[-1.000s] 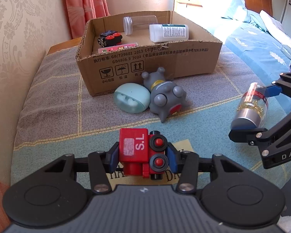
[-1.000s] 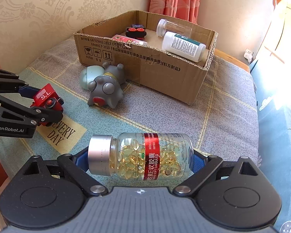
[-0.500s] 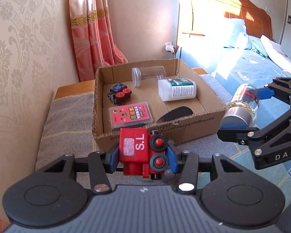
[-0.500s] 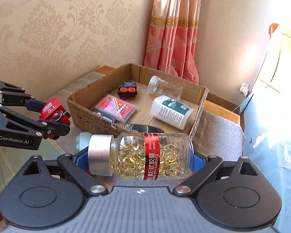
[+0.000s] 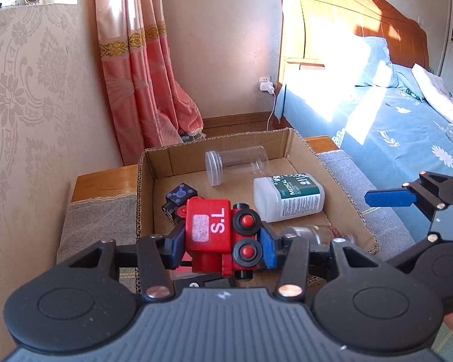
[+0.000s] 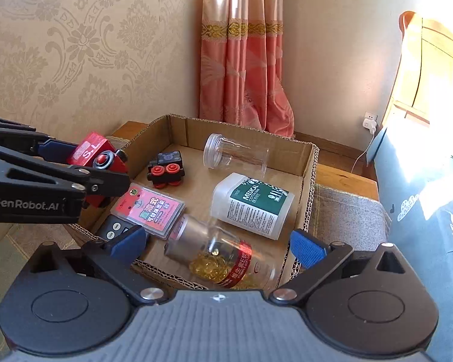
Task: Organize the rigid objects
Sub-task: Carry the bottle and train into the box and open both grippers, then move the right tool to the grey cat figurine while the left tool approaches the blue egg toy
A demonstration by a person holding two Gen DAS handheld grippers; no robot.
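Right gripper [image 6: 217, 247] gaping, jaws just opened; left gripper [image 5: 223, 241] clamps red toy engine [image 5: 220, 235].
Capsule bottle [image 6: 223, 259] lies free inside cardboard box [image 6: 312, 181], against its near wall; engine hovers over the left rim.

The cardboard box [image 6: 311, 181] is open-topped; bottles and toys crowd its floor, back-left corner bare.

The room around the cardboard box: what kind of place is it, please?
Most likely a home bedroom: a bed with a wooden headboard and blue bedding, a pink curtain, and patterned wallpaper.
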